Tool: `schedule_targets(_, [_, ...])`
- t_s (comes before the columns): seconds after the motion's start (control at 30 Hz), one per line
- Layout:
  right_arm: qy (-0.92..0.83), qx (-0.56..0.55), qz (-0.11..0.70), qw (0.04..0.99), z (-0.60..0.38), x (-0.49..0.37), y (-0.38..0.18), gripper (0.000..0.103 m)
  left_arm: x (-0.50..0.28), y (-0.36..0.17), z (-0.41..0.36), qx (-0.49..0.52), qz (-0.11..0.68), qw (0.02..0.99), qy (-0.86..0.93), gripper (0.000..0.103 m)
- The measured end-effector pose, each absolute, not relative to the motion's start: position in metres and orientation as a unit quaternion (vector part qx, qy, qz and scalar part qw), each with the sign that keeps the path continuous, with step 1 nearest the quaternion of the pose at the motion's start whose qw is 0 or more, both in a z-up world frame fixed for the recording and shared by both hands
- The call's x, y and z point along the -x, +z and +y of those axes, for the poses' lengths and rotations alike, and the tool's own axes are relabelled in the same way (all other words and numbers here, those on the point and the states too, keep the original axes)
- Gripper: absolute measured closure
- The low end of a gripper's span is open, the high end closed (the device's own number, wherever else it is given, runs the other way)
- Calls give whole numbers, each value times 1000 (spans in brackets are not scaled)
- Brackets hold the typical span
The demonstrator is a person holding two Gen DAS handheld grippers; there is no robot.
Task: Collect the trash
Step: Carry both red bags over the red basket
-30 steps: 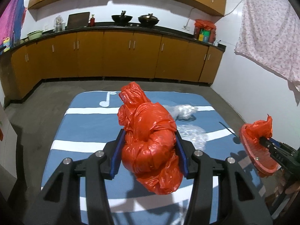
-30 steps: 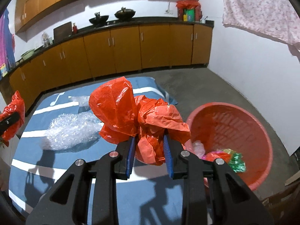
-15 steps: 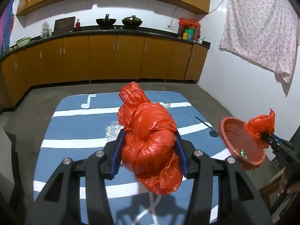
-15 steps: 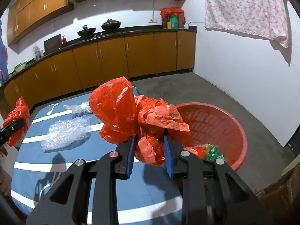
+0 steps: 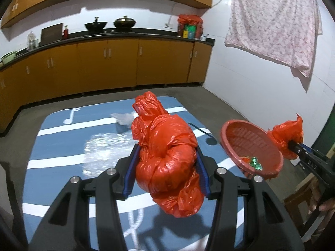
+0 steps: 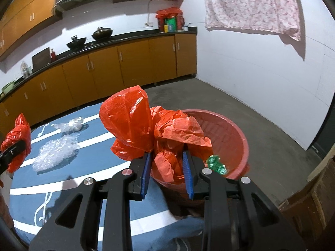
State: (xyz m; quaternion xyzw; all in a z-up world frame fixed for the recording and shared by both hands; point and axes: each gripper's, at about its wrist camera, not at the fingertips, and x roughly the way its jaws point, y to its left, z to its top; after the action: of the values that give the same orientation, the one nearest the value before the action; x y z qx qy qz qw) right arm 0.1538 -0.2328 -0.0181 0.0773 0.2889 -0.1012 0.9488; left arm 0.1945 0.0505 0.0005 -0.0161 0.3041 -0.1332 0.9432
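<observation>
My left gripper (image 5: 166, 161) is shut on a crumpled red plastic bag (image 5: 167, 156), held above the blue striped cloth (image 5: 62, 146). My right gripper (image 6: 166, 167) is shut on another red plastic bag (image 6: 150, 131), at the near rim of the red basket (image 6: 228, 133). The left wrist view shows that basket (image 5: 251, 146) off the cloth's right edge, with the right gripper (image 5: 293, 146) and its bag (image 5: 287, 133) beside its far rim. A green wrapper (image 6: 216, 164) lies inside the basket. Bubble wrap (image 6: 56, 152) and a clear plastic scrap (image 6: 71, 124) lie on the cloth.
Orange kitchen cabinets (image 5: 117, 62) with a dark counter run along the back wall. A flowered cloth (image 5: 272, 23) hangs on the white right wall. Grey floor (image 6: 272, 136) lies beyond the basket. A wooden crate (image 6: 309, 198) stands at the lower right.
Both grippers have swung to the right with their bags still held. The basket has come closer in both views, and the bubble wrap has slid to the left.
</observation>
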Motion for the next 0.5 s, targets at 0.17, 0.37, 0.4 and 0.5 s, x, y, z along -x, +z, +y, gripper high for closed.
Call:
schedule_targets(0.17, [-114,-82,290,947,-241,-151,-20,75,-195,-3,26,3,307,938,-159,54])
schedule_targets(0.37, [-123,-86,290,945,-253,-150,-21,75,-197,-6,4,-10,308,934,-180,54])
schedule_targets(0.4, [-124,-87,290,945,-256,-150,-21,75,-197,-6,1,-12,308,934,-182,54])
schedule_targets(0.5, [-127,-88,290,945,-260,-149,-21,75,-198,-8,-6,-17,309,932,-189,54])
